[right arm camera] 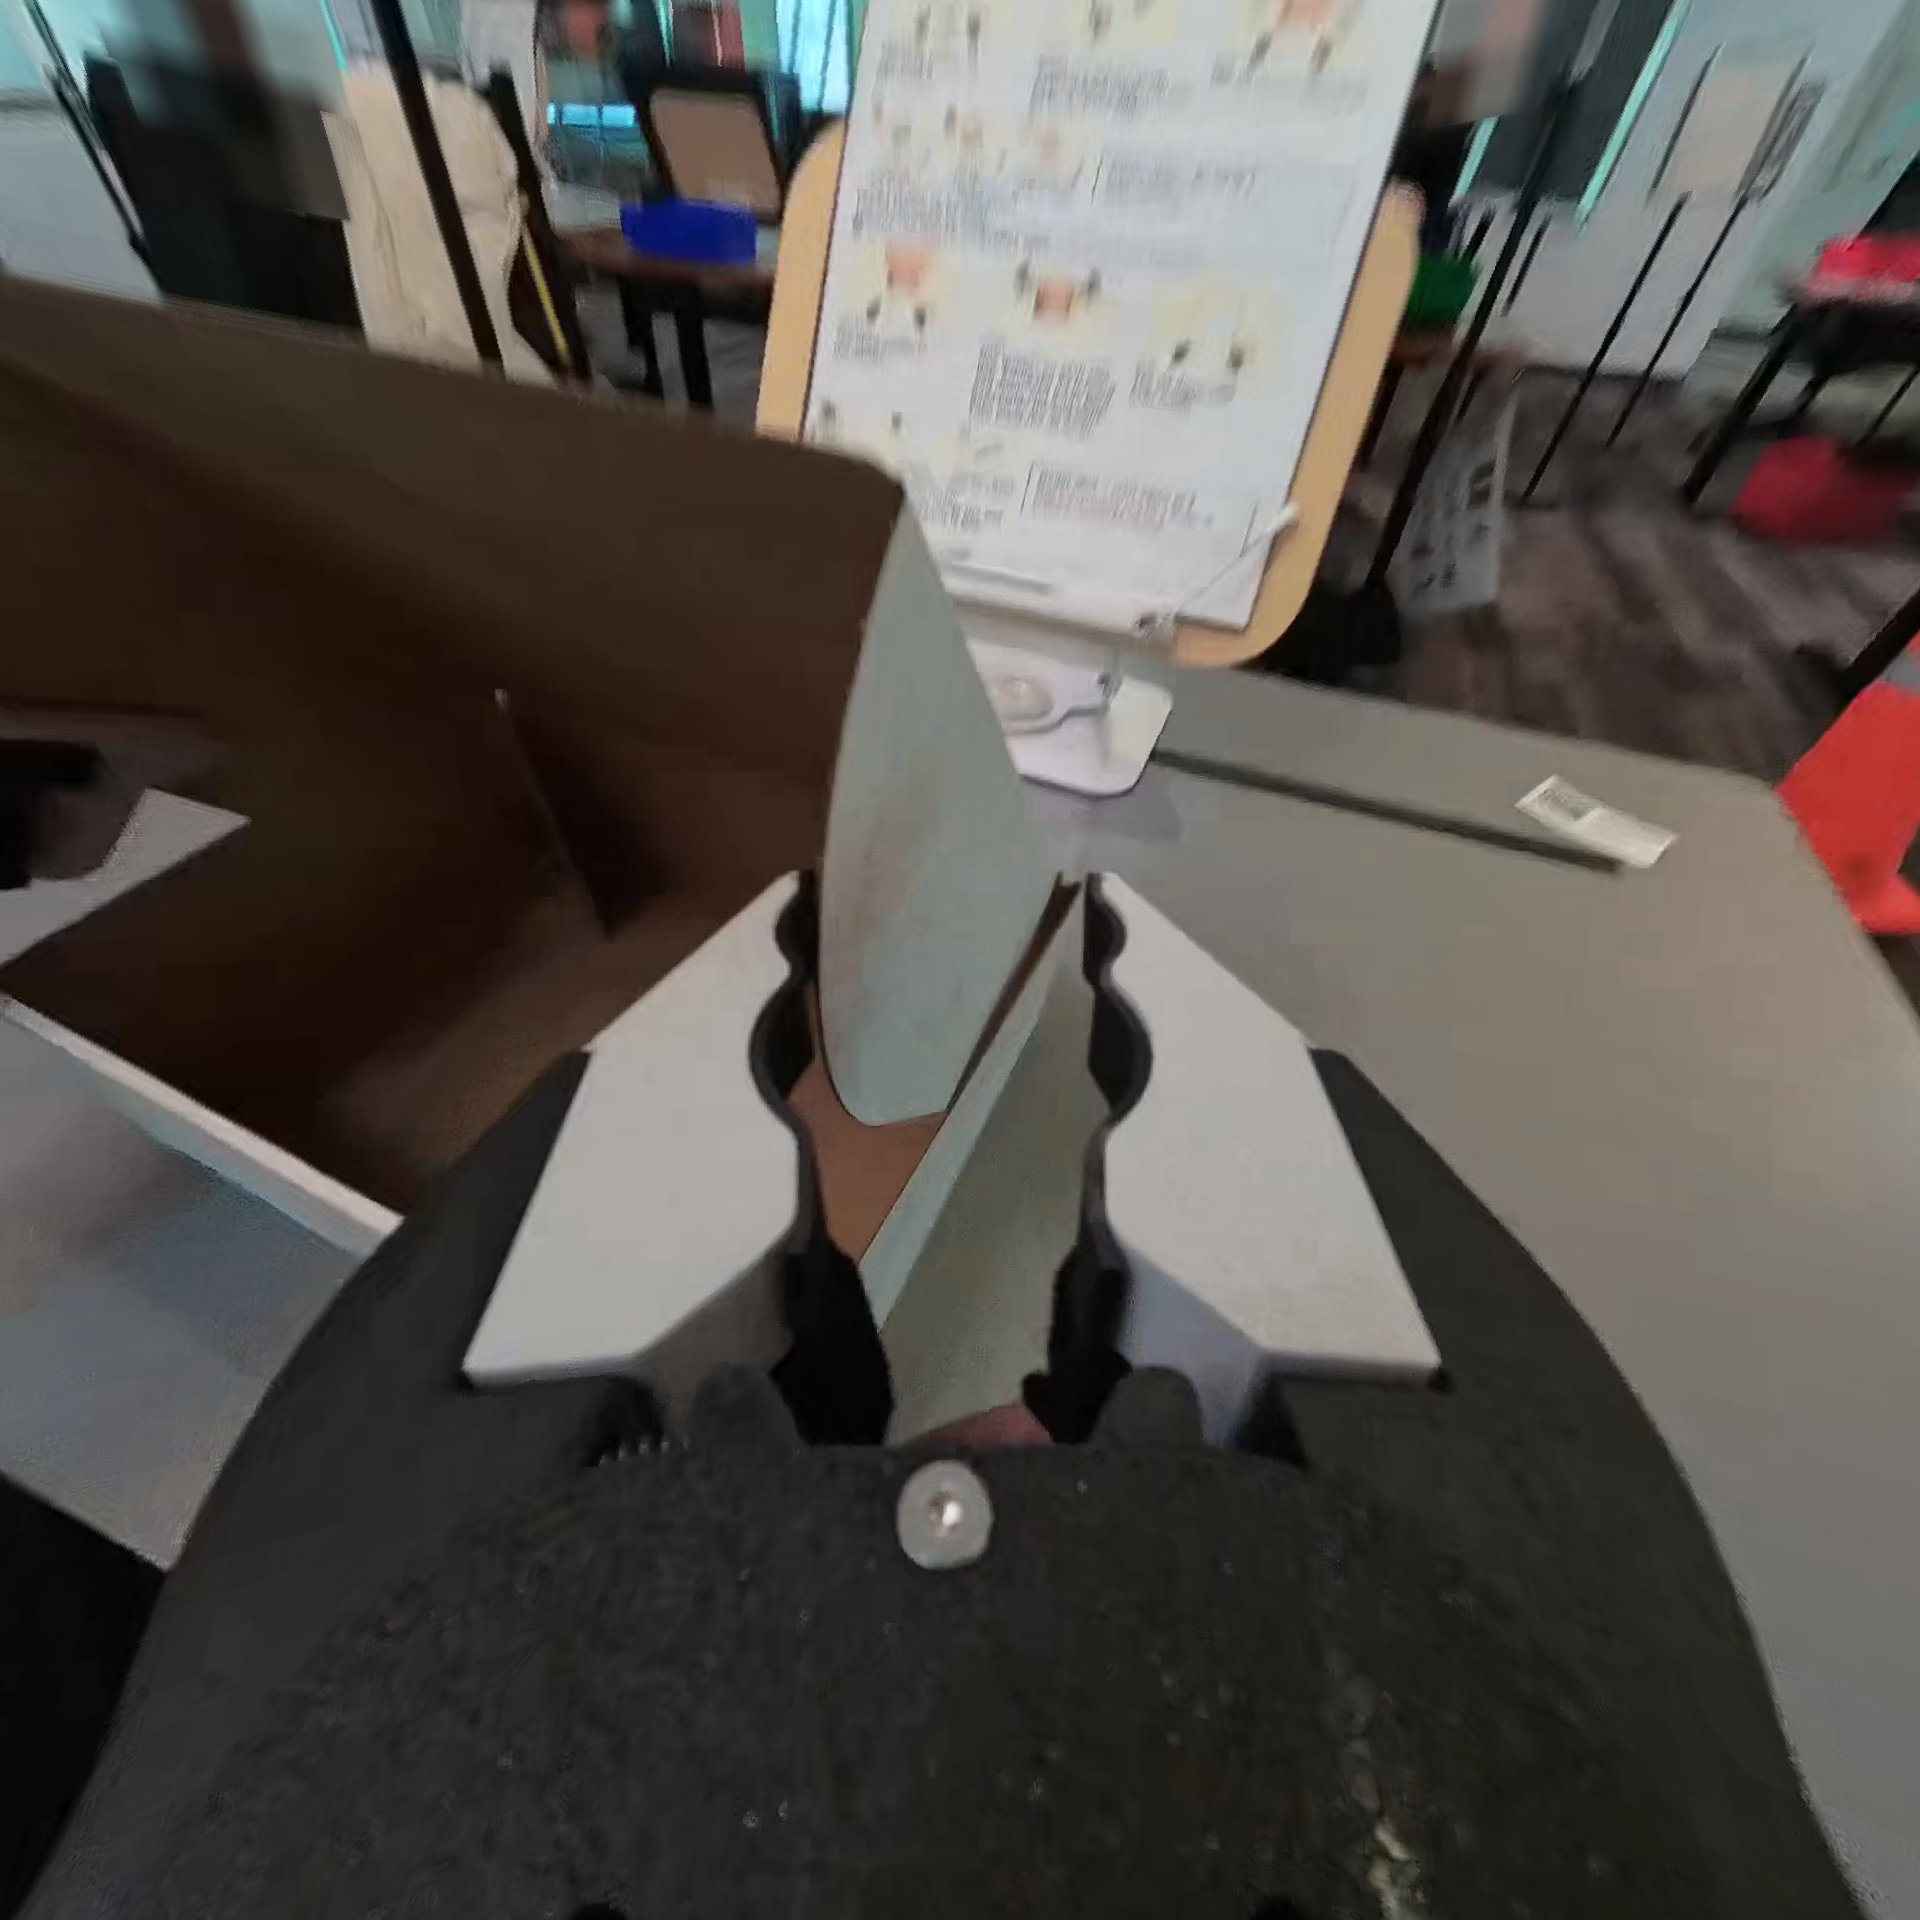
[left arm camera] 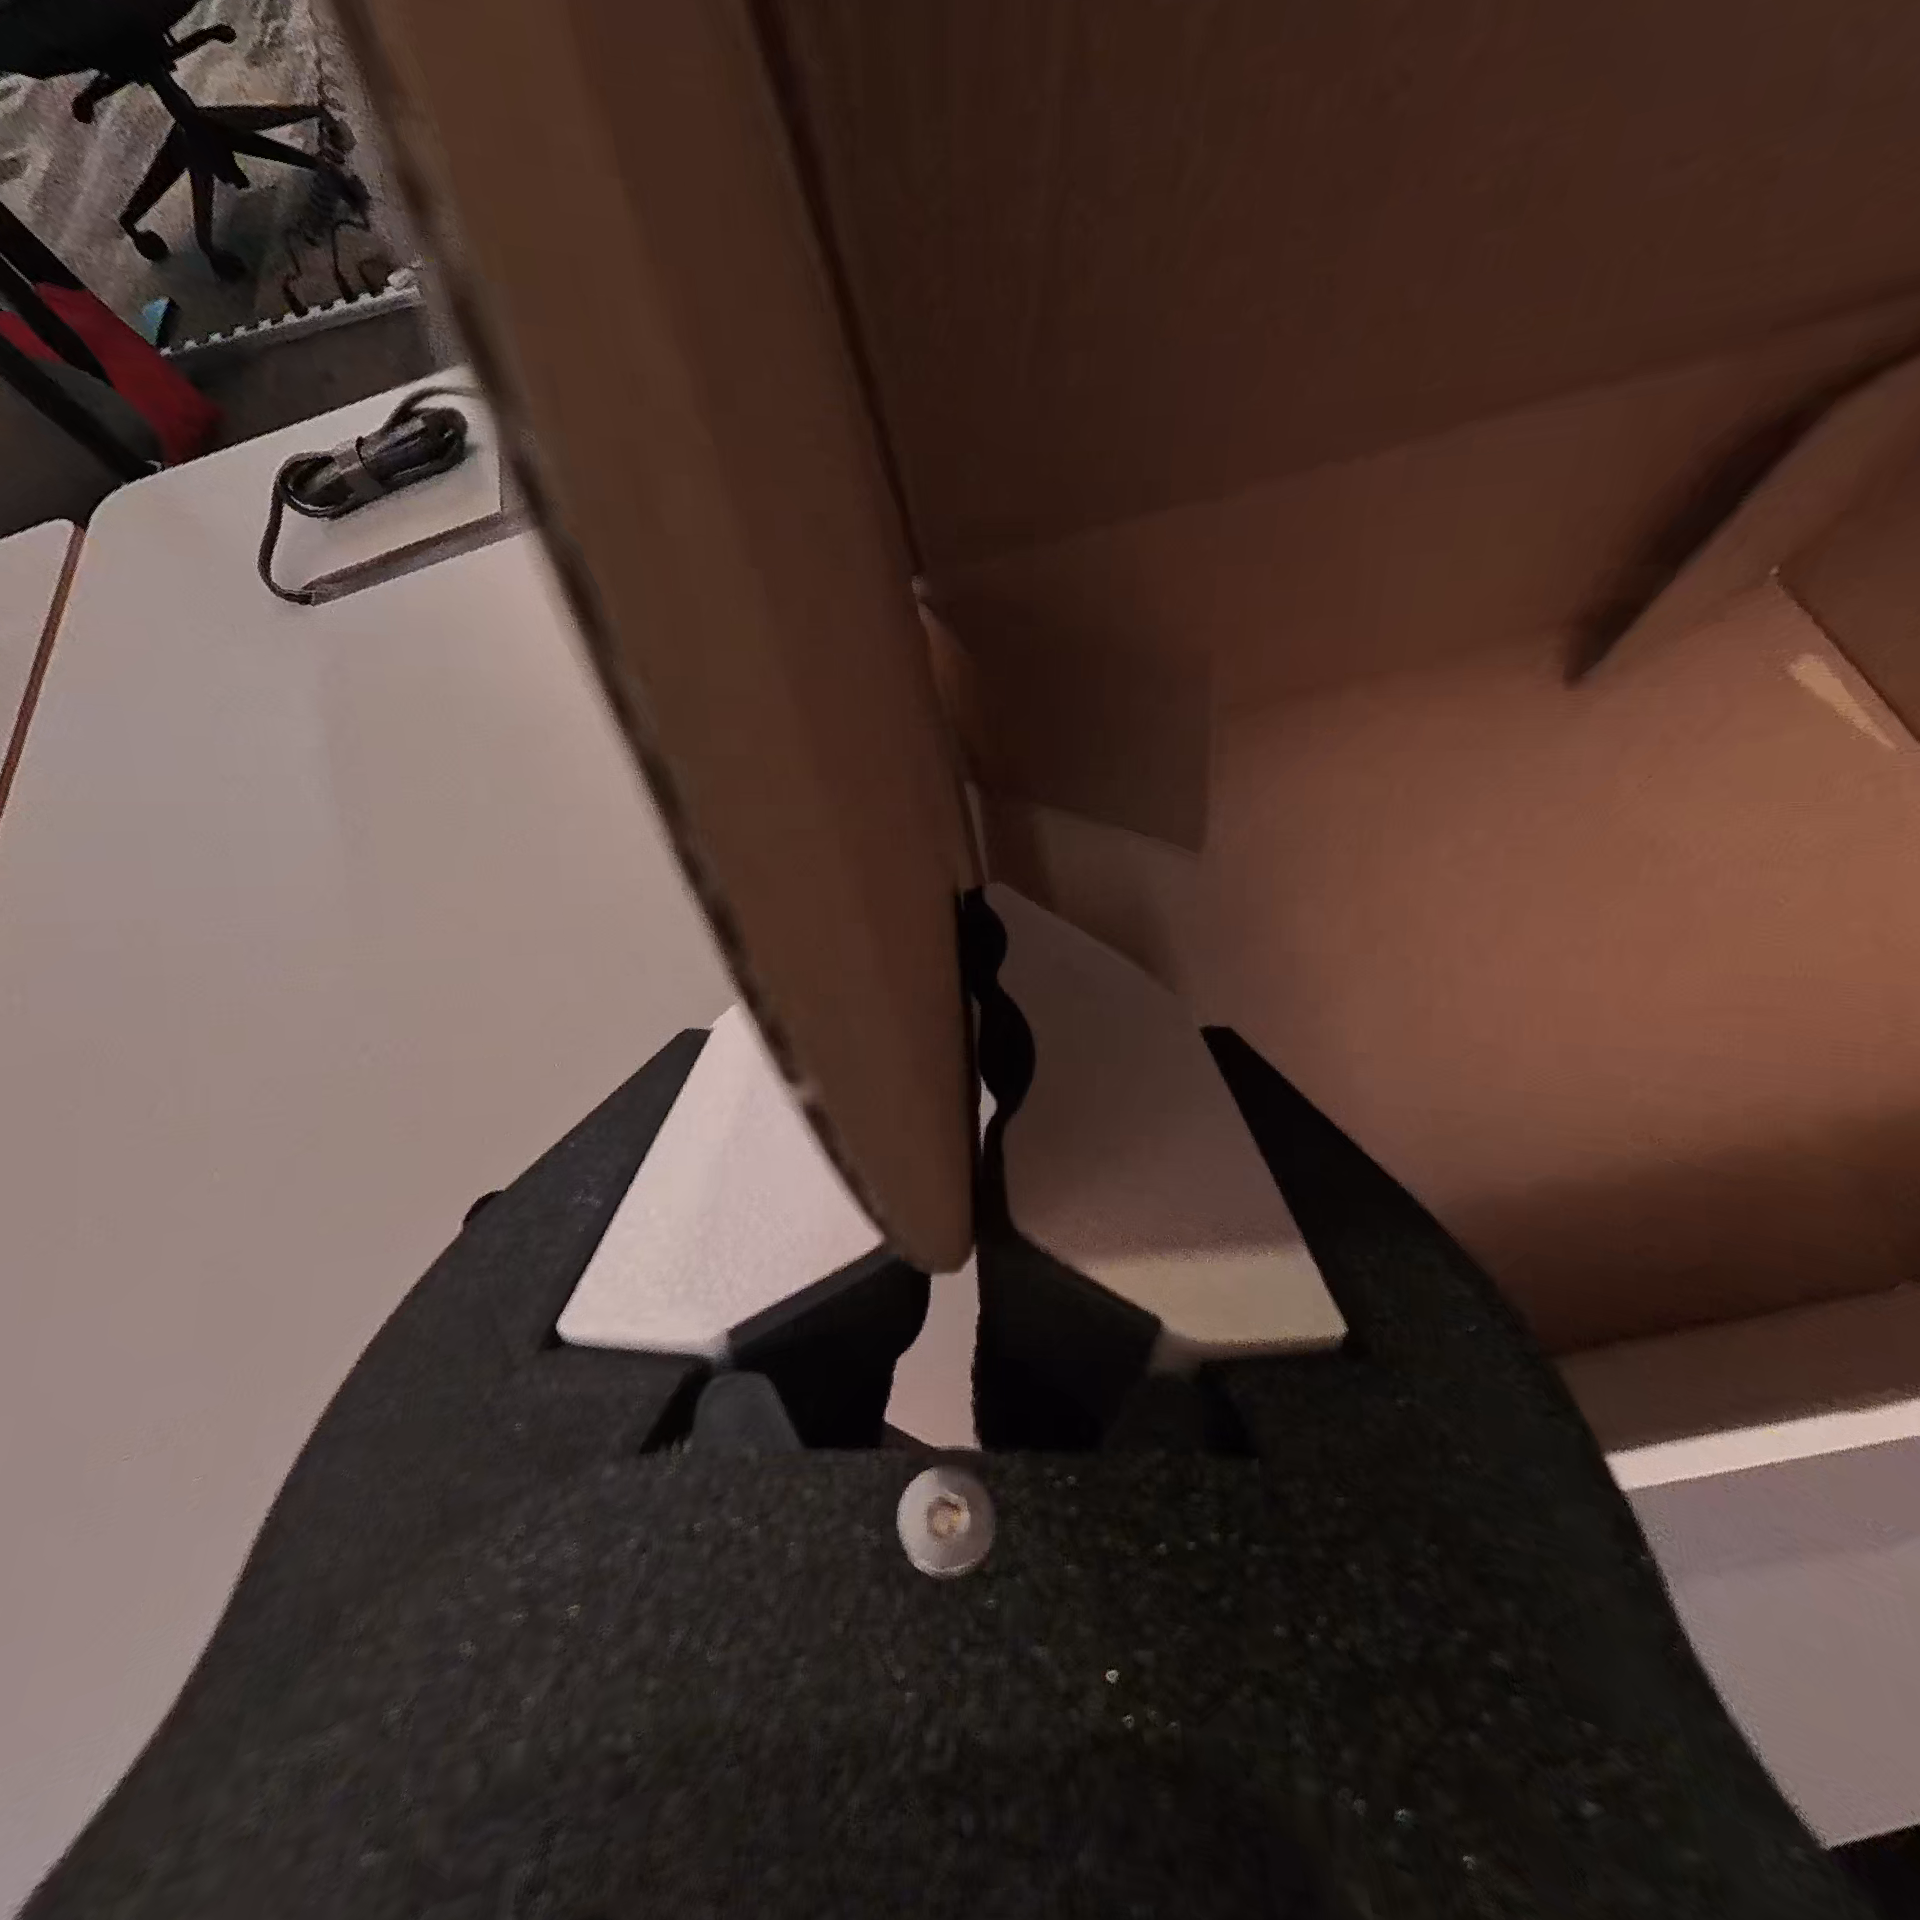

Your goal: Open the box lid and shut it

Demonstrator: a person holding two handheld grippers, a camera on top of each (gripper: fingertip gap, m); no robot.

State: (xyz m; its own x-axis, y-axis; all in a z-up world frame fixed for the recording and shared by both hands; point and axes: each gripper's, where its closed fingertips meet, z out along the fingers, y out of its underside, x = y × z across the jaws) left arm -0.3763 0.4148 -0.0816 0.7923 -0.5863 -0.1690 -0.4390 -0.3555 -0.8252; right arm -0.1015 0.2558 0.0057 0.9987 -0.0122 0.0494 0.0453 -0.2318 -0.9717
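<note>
A cardboard box, brown inside [left arm camera: 1455, 935] and white outside, stands open on the table. My left gripper [left arm camera: 961, 935] is shut on one upright flap [left arm camera: 727, 623] at the box's left side. The flap hides its left finger. In the right wrist view the box inside [right arm camera: 416, 727] is to the left. My right gripper [right arm camera: 940, 894] is open, with another upright flap [right arm camera: 914, 831], white on its outer face, standing between its two fingers at the box's right wall.
The box sits on a white table [left arm camera: 260, 831]. A coiled black cable [left arm camera: 364, 468] lies at its far left, an office chair [left arm camera: 208, 135] beyond. A board with a printed sheet [right arm camera: 1091, 312] stands behind the box. An orange object [right arm camera: 1860, 810] is at the right edge. One gripper's finger ends stand about 35 cm off the other's.
</note>
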